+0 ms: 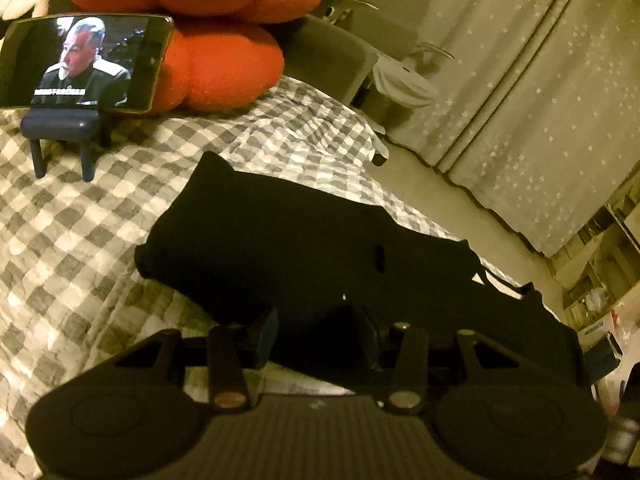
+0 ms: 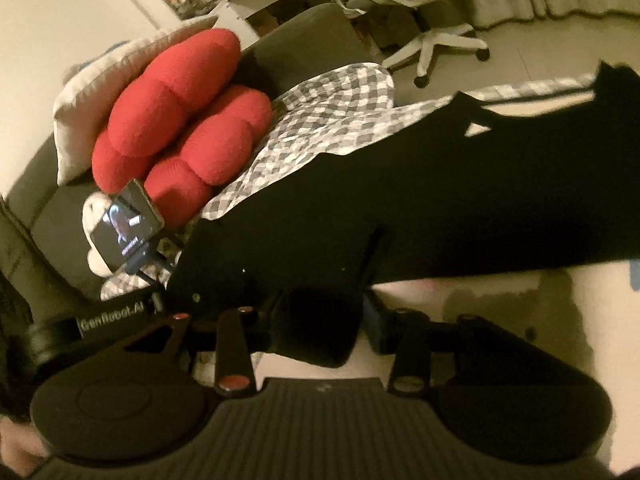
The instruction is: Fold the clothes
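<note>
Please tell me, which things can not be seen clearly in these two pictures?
- Left wrist view: whether the left claw pinches the black garment; dark cloth hides the pads.
- Right wrist view: the same for the right claw; black on black, blurred.
- Both views: the garment's type; its shape merges into darkness.

"GenRobot.AI" stands in white on the other gripper's black body (image 2: 114,314), at nine o'clock; phone (image 1: 80,62) subtitles are unreadable.

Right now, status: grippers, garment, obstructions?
Left gripper and right gripper: black fabric between fingers, grip unclear. Black garment on checkered bedspread. Phone on stand clear.
</note>
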The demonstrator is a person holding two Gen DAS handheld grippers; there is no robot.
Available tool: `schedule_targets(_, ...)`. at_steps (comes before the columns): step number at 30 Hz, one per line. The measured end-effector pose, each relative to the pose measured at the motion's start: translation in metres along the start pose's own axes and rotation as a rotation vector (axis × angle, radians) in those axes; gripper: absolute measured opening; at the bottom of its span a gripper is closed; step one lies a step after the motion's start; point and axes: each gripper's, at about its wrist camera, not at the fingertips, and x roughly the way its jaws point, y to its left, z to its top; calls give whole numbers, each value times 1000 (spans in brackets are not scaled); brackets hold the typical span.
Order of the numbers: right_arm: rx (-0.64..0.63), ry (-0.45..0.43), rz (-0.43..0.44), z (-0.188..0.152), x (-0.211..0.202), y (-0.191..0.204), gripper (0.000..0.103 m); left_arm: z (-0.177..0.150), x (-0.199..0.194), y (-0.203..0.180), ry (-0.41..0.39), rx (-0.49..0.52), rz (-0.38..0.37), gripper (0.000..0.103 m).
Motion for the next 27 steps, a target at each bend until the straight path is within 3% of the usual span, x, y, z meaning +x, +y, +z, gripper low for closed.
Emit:
schedule_targets(2, -26, 6, -18, -1, 3, 3, 14, 0, 0, -1, 1, 1, 3, 45)
schedule_targets(4, -48, -1, -32, -1, 3, 6, 7, 1, -1, 0, 2, -2, 1, 46)
schedule_targets(17, -183, -128, -46, 27, -37, 39, 6, 7, -14, 2, -38, -25, -14, 51)
schedule_targets(27, -192, -229, -124, 76, -68, 23, 6, 6, -14, -5, -42, 15, -19, 51)
